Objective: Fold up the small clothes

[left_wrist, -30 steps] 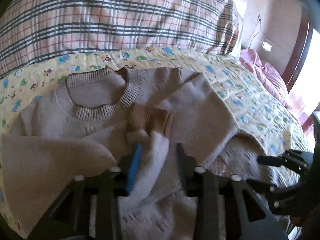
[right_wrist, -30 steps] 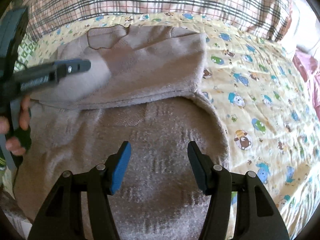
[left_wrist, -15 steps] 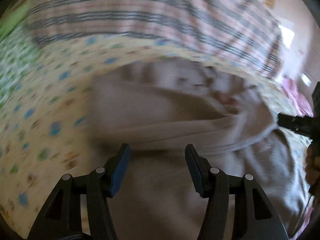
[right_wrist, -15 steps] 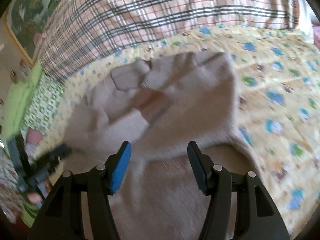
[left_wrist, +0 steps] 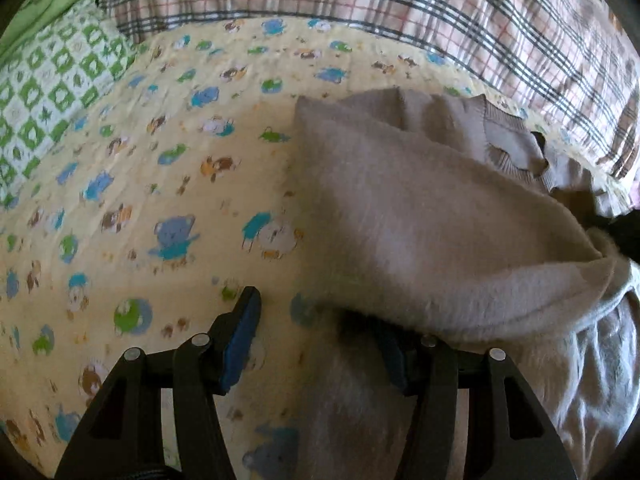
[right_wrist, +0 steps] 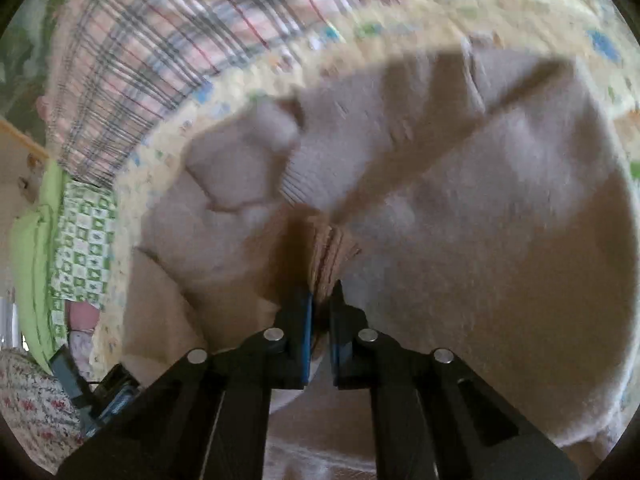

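Observation:
A small beige knit sweater [left_wrist: 420,216] lies on the yellow animal-print sheet [left_wrist: 160,208], its sleeves folded in over the body. My left gripper [left_wrist: 316,316] is open at the sweater's lower left edge; the left finger sits on the sheet and the right finger is hidden under the sweater's edge. In the right wrist view my right gripper [right_wrist: 320,300] is shut on the brown ribbed cuff [right_wrist: 332,256] of a sleeve lying on the sweater [right_wrist: 500,240]. The left gripper shows faintly in that view's lower left [right_wrist: 108,400].
A plaid quilt [left_wrist: 400,16] is piled along the far side of the bed. A green checked pillow [left_wrist: 48,92] lies at the far left. The yellow sheet stretches to the left of the sweater.
My left gripper has let go of the sleeve and moved to the sweater's lower left edge. My right gripper has moved over the sweater and shut on the brown cuff.

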### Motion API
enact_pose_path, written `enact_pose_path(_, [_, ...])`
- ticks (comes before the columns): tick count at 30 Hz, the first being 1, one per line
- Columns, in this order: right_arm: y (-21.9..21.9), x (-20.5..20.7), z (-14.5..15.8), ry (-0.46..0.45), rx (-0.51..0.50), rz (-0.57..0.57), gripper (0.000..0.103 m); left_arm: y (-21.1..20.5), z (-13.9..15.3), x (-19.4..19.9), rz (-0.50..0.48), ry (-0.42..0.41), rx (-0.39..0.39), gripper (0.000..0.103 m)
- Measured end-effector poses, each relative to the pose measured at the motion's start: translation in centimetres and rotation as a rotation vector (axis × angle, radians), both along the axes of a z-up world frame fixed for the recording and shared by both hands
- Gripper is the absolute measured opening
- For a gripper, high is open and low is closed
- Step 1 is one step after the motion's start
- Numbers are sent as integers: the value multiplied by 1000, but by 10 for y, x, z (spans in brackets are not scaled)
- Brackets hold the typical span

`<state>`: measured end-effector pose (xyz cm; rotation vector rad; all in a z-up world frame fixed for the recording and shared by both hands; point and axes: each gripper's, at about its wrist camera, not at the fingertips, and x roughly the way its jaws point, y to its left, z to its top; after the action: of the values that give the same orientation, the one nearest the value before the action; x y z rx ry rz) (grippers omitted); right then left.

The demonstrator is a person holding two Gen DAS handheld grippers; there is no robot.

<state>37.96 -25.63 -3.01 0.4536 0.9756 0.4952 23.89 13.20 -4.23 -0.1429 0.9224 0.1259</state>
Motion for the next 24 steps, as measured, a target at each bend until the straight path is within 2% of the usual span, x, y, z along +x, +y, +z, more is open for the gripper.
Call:
enact_pose_path(1, [-15, -9, 21, -78, 32, -35, 8, 0, 1, 2, 6, -5, 2, 55])
enact_pose_path(3, [-44, -23, 46, -173, 101, -108, 8, 2, 1, 2, 49, -5, 10, 55])
enact_pose_path(5, [-67, -34, 51, -206, 116, -172, 8, 8, 0, -1, 81, -12, -26, 56])
enact_pose_path(7, [-77, -39, 41, -200, 102, -188, 8, 8, 2, -4, 116, -27, -31, 57])
enact_pose_path(9, [-77, -42, 19, -153, 75, -170, 8, 5, 6, -11, 160, -41, -8, 57])
enact_pose_path(13, [-77, -49, -18, -73, 37, -164, 8, 2, 6, -22, 197, -41, -24, 55])
enact_pose_path(15, [-81, -53, -23, -70, 36, -173, 8, 0, 5, -24, 179, -26, -10, 54])
enact_pose_path(17, [-84, -56, -22, -73, 26, -174, 8, 3, 8, -27, 181, -31, -30, 55])
enact_pose_path(21, [-73, -58, -24, -64, -76, -132, 8, 7, 3, -27, 180, -5, -63, 55])
enact_pose_path(24, [-80, -60, -25, -24, -74, -131, 9, 9, 7, -31, 136, -7, -78, 54])
